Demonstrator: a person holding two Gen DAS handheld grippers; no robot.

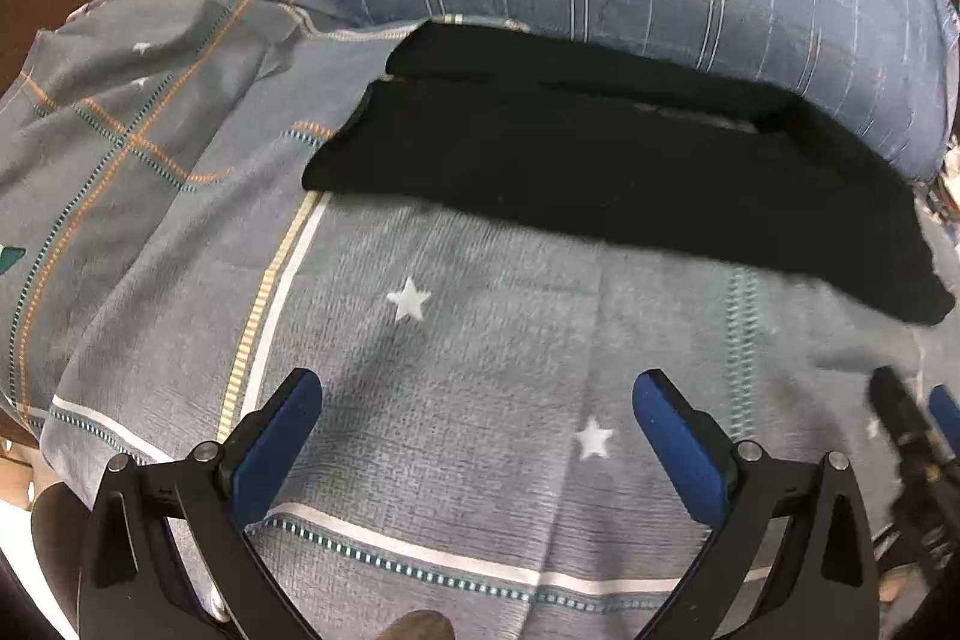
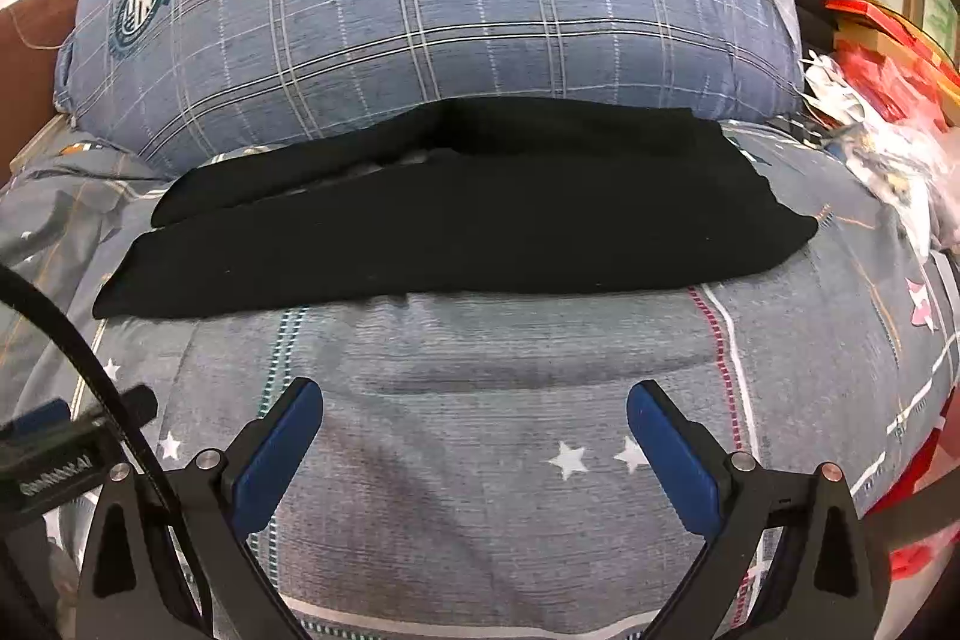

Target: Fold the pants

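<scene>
So here's where I'm at. The black pants (image 2: 456,226) are lying flat on the bed, folded into a long band that runs sideways across both views. The two legs look stacked, one layer sitting slightly offset on the other, with a thin gap showing between them along the far edge. The back edge of the pants touches the big blue plaid pillow (image 2: 420,10) behind them. In the left wrist view the same pants (image 1: 600,160) stretch from the middle out to the right edge.

Everything sits on a grey bedsheet (image 2: 480,460) with little white stars and striped lines, a bit wrinkled on the left side.

My left gripper (image 1: 477,400) has its blue fingers (image 1: 282,436) spread wide, holding nothing, hovering over bare sheet on the near side of the pants and not touching them. My right gripper (image 2: 474,406) is the same deal: fingers (image 2: 672,454) spread wide, nothing between them, above the sheet just short of the pants' near edge.

I can see part of the right gripper (image 1: 918,436) poking in at the right edge of the left wrist view, so the two are side by side. There's a pile of red and white clutter (image 2: 888,100) off to the right of the bed.
</scene>
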